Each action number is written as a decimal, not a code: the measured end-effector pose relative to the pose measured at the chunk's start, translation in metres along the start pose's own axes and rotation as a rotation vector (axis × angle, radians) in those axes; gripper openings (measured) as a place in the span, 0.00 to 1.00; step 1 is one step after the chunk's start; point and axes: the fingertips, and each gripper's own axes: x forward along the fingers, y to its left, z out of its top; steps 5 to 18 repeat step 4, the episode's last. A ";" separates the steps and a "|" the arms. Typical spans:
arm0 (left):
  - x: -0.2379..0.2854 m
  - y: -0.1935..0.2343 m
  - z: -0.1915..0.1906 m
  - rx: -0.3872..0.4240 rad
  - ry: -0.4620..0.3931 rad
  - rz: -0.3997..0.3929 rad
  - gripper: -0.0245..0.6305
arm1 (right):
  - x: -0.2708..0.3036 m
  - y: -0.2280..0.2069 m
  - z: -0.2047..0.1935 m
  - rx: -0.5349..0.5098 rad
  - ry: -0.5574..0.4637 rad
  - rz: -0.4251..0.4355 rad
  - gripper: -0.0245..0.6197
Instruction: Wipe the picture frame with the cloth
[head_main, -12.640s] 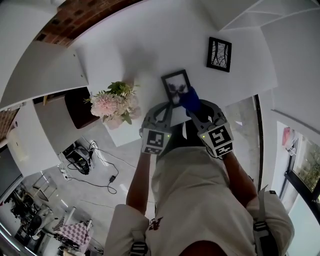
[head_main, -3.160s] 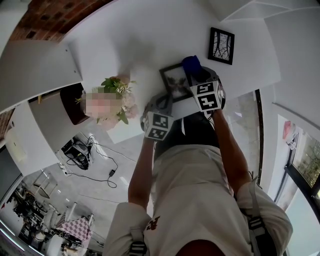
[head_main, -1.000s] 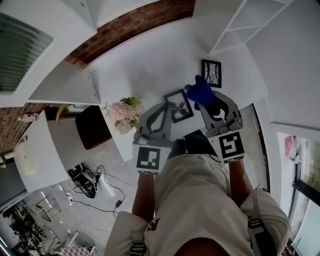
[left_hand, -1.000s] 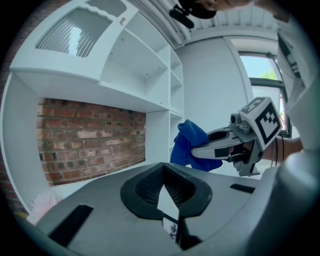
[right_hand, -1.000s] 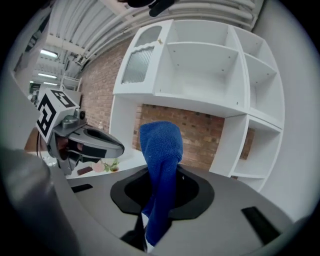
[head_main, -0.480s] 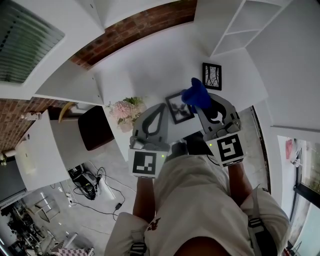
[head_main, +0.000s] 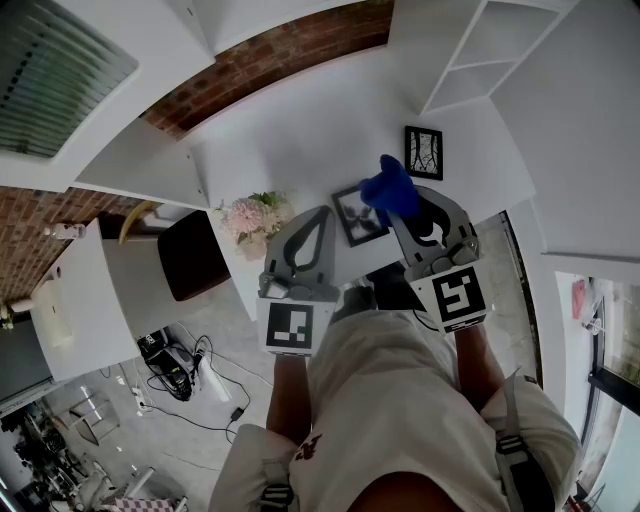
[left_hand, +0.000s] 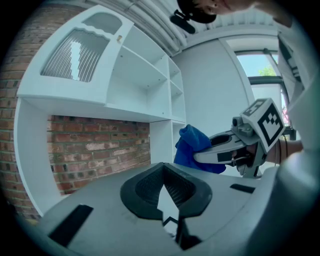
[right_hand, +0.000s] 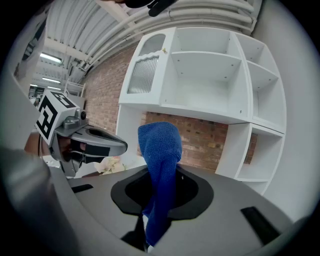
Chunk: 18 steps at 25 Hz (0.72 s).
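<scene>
- The picture frame (head_main: 358, 216), black with a pale picture, stands near the front edge of the white worktop (head_main: 300, 150), about midway along it; in the head view it lies between the tips of the two tools
- The cloth (head_main: 390, 190), deep blue, bunches over the frame's upper right corner in that view; whether it touches the frame cannot be told
- The right tool (head_main: 400, 208) is clenched on the cloth; in the right gripper view the cloth (right_hand: 161, 165) runs up between the jaws and stands in a rounded fold past their tips
- The left tool (head_main: 325, 210) is clenched, its jaws met at the tips with only pale worktop seen through their opening; its tip sits just beside the frame's left edge
- A smaller black frame (head_main: 423, 152) is toward the back right of the worktop, well apart from the first
- Pink and white flowers (head_main: 255, 215) sit at the worktop's front left; white shelves (right_hand: 210, 75) and a brick wall (head_main: 280, 50) rise behind
</scene>
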 end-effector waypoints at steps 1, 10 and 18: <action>-0.001 0.000 0.000 0.004 0.000 0.000 0.04 | 0.000 0.001 0.000 0.000 0.000 0.000 0.15; -0.002 -0.001 -0.001 0.009 0.004 0.001 0.04 | -0.001 0.004 0.000 0.000 0.000 0.002 0.15; -0.002 -0.001 -0.001 0.009 0.004 0.001 0.04 | -0.001 0.004 0.000 0.000 0.000 0.002 0.15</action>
